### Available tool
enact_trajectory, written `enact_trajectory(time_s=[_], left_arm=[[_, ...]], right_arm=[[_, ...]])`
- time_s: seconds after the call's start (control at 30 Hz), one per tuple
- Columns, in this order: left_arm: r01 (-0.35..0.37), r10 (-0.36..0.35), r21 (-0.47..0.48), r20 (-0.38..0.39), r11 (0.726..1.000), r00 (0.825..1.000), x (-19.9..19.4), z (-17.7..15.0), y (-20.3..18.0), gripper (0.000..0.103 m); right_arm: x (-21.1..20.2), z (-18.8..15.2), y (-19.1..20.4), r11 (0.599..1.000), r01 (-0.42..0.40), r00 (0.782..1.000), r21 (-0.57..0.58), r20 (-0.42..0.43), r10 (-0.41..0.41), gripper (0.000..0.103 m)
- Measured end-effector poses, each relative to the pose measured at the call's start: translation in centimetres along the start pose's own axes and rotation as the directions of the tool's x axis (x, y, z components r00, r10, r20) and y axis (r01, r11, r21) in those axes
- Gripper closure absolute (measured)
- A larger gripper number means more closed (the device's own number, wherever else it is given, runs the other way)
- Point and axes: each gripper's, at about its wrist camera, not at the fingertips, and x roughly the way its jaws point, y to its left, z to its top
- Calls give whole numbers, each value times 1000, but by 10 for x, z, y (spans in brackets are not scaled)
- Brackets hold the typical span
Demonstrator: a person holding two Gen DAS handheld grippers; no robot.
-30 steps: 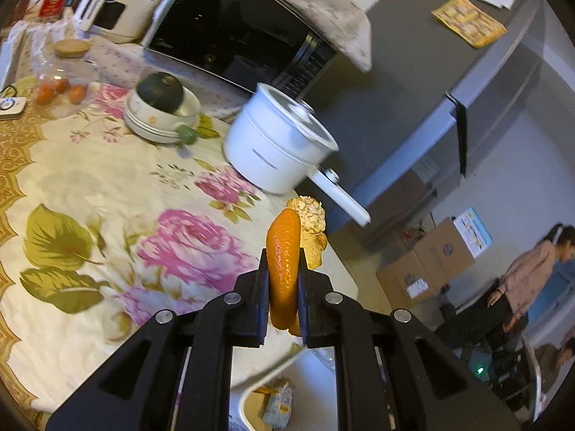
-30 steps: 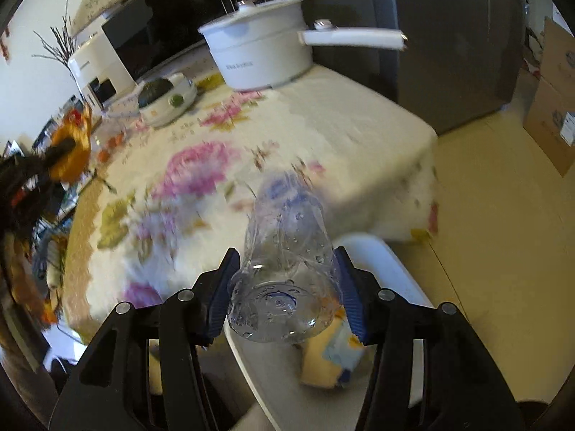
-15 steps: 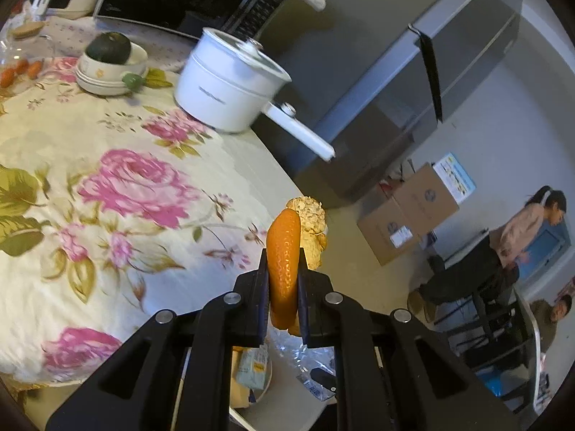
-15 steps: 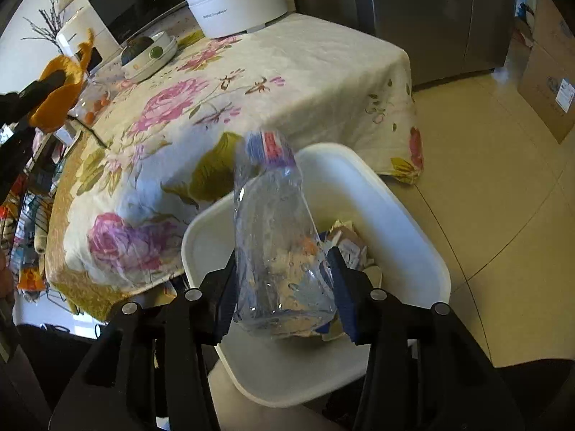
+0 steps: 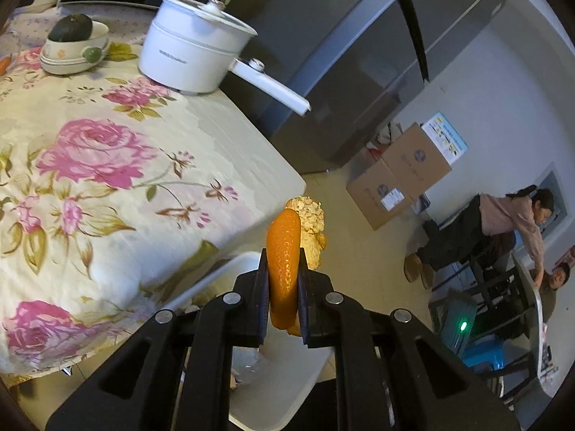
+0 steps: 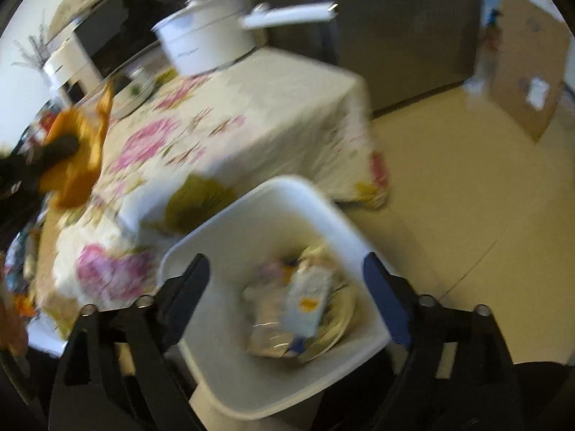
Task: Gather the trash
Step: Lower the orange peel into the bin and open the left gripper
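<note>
My left gripper [image 5: 283,273] is shut on a piece of orange peel [image 5: 284,251] whose pale inner side shows behind it. It hangs past the table's corner, above the rim of the white trash bin [image 5: 215,276]. In the right wrist view the same peel [image 6: 79,165] shows at the left, over the table. My right gripper [image 6: 285,264] is over the bin [image 6: 273,190], its jaws opening wide, with nothing held between them. A crumpled clear bottle [image 6: 267,336] lies blurred among the trash on the bin's bottom, next to a pale carton [image 6: 309,298].
The table with a floral cloth [image 5: 107,165] carries a white lidded pot [image 5: 194,54] with a long handle and a bowl holding an avocado [image 5: 75,46]. A grey fridge [image 5: 341,72] stands behind. Cardboard boxes [image 5: 406,176] and two people [image 5: 503,222] are on the floor side.
The right gripper has opened and the clear bottle it held has dropped into the bin. The left gripper has carried the peel toward the table's corner and over the bin.
</note>
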Motion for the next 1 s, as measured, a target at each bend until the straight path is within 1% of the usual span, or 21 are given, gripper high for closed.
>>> enact_trajectory(time_s=[0.03,0.1,0.17,0.3,0.4,0.47,0.53,0.7,0.73,0.77,0.8,0.83,0.87,0.9,0.93,0.97,1.0], left_arm=[[2,-1,4,-10,1000,1000,3,-2,-2,89],[4,-4,14,-36,1000,999,9,-6,-5,88],[0,3,34,-69,999,998,18,-13,-10,86],[-21,30,71,-120,997,992,34,-26,-17,83],[-22,34,78,-156,997,987,44,-32,-18,77],[-22,36,79,-170,997,985,49,-34,-18,66],[-28,42,79,-178,996,983,51,-35,-17,63],[-60,72,80,-166,995,983,49,-34,-12,61],[-84,97,90,-153,992,984,47,-34,-11,61],[-108,121,103,-139,989,983,46,-33,-11,58],[-133,147,116,-124,984,981,45,-33,-11,55],[-176,190,137,-98,975,977,43,-32,-11,49],[-216,229,155,-72,964,971,41,-32,-11,45],[-248,260,169,-50,954,964,39,-32,-10,44],[-270,281,176,-36,947,959,37,-31,-10,41],[-299,307,185,-18,936,952,36,-30,-9,39],[-338,343,197,10,920,939,33,-29,-8,38]], right_arm=[[-3,2,-5,999,33,999,12,28,-33,10],[-7,6,-15,995,97,992,38,79,-100,8],[-8,9,-24,988,141,984,66,104,-147,7],[-2,11,-37,984,133,986,117,82,-143,7],[-1,10,-38,984,137,986,113,82,-146,7],[-2,8,-35,985,138,986,106,83,-147,7],[-2,8,-33,985,137,986,105,81,-146,7],[2,8,-31,986,132,989,106,60,-138,7],[3,8,-29,986,131,989,103,57,-138,7],[4,8,-27,986,131,989,100,56,-137,7],[5,9,-25,987,131,989,95,56,-136,7],[5,9,-22,988,130,989,88,55,-135,7],[6,9,-18,988,130,989,80,54,-135,7],[7,10,-14,989,130,989,73,54,-134,7],[8,10,-10,989,131,989,67,53,-135,7],[10,11,-6,989,132,989,61,54,-135,7],[11,12,-2,990,132,989,57,54,-135,7]])
